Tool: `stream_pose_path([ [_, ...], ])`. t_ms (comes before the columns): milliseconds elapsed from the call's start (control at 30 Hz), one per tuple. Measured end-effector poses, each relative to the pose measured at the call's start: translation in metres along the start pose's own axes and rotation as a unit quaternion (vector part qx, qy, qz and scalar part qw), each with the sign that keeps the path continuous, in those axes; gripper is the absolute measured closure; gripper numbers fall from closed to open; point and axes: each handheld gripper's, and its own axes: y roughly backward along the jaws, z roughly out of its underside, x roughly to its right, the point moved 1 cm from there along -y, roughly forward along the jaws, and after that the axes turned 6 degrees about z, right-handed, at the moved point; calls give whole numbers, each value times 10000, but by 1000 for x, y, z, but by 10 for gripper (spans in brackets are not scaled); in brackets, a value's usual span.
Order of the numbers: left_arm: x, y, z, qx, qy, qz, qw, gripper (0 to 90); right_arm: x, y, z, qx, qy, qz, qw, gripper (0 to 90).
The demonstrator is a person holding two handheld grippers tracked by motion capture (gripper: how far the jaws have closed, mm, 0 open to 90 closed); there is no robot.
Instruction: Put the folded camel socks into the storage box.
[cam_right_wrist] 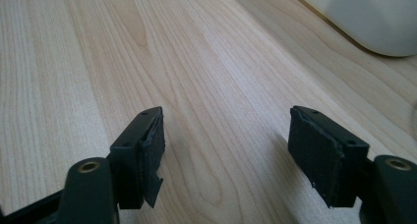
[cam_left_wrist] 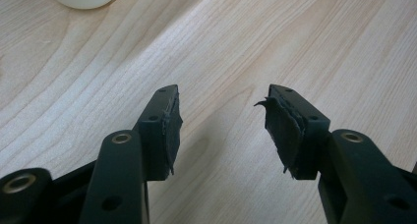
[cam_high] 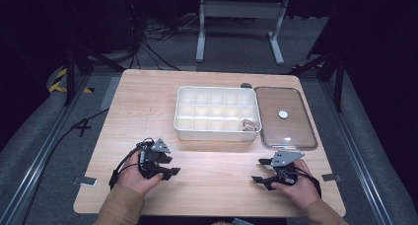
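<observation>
Both empty: left claw (cam_high: 167, 166) and right claw (cam_high: 263, 170) are held open over the light wooden table (cam_high: 148, 101), near the white compartmented plastic tray (cam_high: 217, 131).

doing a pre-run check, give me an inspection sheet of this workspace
surface: wooden table, bare between the hands
job's things: white divided tray with a brownish item in its near right cell; clear lid flat beside it, off the tray
clutter: nothing seen
grippers: left gripper and right gripper both open, empty, low over the near edge
cables: one trails from each gripper; more cables on the floor behind
surroundings: dark room, grey floor, white stand legs
</observation>
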Motion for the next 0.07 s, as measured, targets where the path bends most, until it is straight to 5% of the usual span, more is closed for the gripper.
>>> stream_pose_path([
  [67, -1, 0, 0, 9, -17, -17, 10000, 476, 1, 1, 0, 61, -38, -1, 10000, 304],
])
